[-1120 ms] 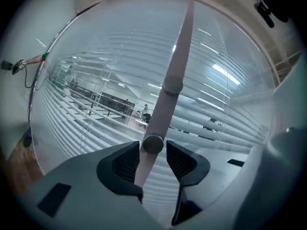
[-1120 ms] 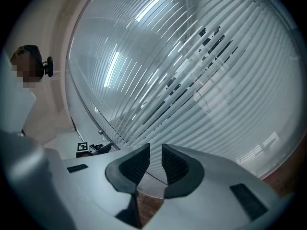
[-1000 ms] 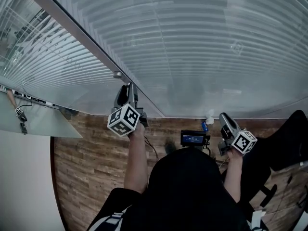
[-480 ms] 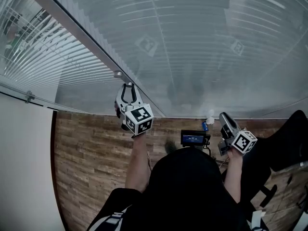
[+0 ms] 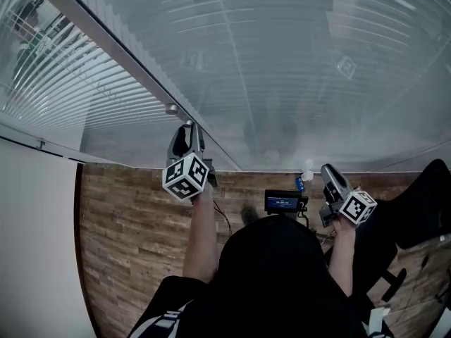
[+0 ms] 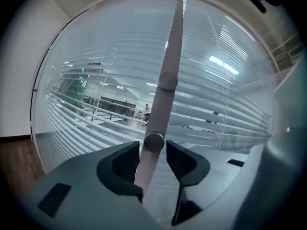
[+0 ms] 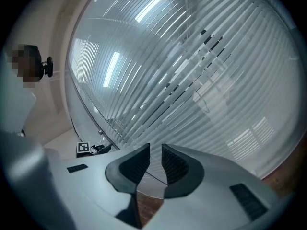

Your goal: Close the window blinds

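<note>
Closing the blinds (image 5: 296, 62) by way of the tilt wand (image 6: 165, 80), judging from the grip being set up. Found hanging in front of the slats and slanting up and away between the jaws of the left hand-held gripper (image 6: 153, 159), with its capped lower end level with the pads. Just been opening those jaws: apart now, with a sliver of gap beside the right pad, so not clamped on the wand. Reads as a slim, stiff, smooth rod, likely light and free to swing from its top. Best taken near the lower end, squarely across the ribbed pads, firmly enough not to slip while twisting it about its own length. Worth avoiding any sideways pull: probably easy to strain the top fastening or rattle the thin slats. Holds the right hand-held gripper (image 5: 328, 169) low and well apart from the wand, jaws nearly together with 1 narrow gap and nothing between.
</note>
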The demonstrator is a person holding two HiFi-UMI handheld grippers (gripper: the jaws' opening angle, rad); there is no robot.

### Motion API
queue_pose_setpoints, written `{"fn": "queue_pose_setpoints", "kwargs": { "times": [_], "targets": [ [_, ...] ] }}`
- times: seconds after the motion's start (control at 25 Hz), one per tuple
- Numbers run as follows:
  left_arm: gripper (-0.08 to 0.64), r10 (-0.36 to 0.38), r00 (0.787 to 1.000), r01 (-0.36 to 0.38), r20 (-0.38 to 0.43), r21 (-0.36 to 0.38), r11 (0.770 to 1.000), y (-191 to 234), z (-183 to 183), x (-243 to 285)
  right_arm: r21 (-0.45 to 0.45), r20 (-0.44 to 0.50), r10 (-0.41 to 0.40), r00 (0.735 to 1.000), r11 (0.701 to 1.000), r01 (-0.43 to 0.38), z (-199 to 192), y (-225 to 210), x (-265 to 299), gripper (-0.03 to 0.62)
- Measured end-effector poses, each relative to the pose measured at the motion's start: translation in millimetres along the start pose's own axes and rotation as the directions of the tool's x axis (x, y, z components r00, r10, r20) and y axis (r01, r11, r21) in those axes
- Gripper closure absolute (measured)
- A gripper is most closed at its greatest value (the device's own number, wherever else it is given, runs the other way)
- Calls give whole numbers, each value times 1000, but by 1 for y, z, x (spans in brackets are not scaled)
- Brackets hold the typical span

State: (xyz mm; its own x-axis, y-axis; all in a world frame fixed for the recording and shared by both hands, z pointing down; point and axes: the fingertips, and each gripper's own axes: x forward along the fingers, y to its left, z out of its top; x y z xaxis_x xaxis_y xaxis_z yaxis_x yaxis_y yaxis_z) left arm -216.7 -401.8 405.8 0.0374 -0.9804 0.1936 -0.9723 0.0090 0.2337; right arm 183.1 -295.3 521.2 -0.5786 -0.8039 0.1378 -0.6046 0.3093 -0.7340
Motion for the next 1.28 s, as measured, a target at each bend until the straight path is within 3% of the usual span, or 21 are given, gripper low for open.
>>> {"fn": "queue_pose_setpoints", "kwargs": {
  "times": [0.2, 0.32, 0.4, 0.48, 0.56, 0.64, 0.72, 0.84, 0.92, 1.0, 1.08, 1.12, 1.28],
  "targets": [
    [419, 28, 999, -26, -20, 97, 995, -1, 4, 4, 1, 3, 0, 1000, 1000, 0, 0, 0, 0, 514],
    [422, 54, 998, -45, -38, 216, 975, 0, 1, 5, 0, 3, 4, 1000, 1000, -4, 1, 1, 1, 514],
    [422, 93, 995, -75, -35, 352, 933, 0, -1, 7, 2, 1, 5, 1000, 1000, -5, 0, 0, 2, 514],
    [422, 133, 991, -103, -28, 480, 871, 1, -4, 8, 4, 1, 10, 1000, 1000, -10, -1, 0, 1, 514],
    [422, 150, 988, -110, -29, 546, 831, 1, -6, 7, 6, 0, 18, 1000, 1000, -18, -3, 2, 1, 514],
    [422, 153, 988, -106, -32, 577, 809, 1, -4, 8, 9, -3, 22, 1000, 1000, -22, -4, 3, 1, 514],
    [422, 142, 989, -95, -40, 567, 818, 2, -3, 7, 17, -3, 25, 1000, 1000, -25, -5, 5, -1, 514],
    [420, 104, 993, -65, -60, 459, 886, 0, -5, -3, 33, 0, 28, 1000, 999, -28, -11, 1, -4, 514],
    [420, 39, 997, -16, -65, 321, 947, -3, -8, -10, 47, -1, 28, 1000, 998, -28, -14, -8, -5, 514],
    [420, -48, 997, 56, -58, 148, 987, -5, -15, -17, 77, -7, 24, 1000, 997, -23, -20, -20, -3, 514],
    [420, -115, 991, 118, -63, 37, 992, -8, -31, -19, 112, -15, 19, 1000, 994, -17, -27, -41, 2, 515],
    [421, -134, 988, 135, -71, 19, 991, -11, -40, -19, 127, -15, 24, 1000, 992, -22, -29, -53, 8, 514],
    [422, -140, 981, 152, -132, 89, 984, -17, -67, -19, 169, -24, 62, 998, 984, -57, -35, -86, 36, 514]
  ]
}}
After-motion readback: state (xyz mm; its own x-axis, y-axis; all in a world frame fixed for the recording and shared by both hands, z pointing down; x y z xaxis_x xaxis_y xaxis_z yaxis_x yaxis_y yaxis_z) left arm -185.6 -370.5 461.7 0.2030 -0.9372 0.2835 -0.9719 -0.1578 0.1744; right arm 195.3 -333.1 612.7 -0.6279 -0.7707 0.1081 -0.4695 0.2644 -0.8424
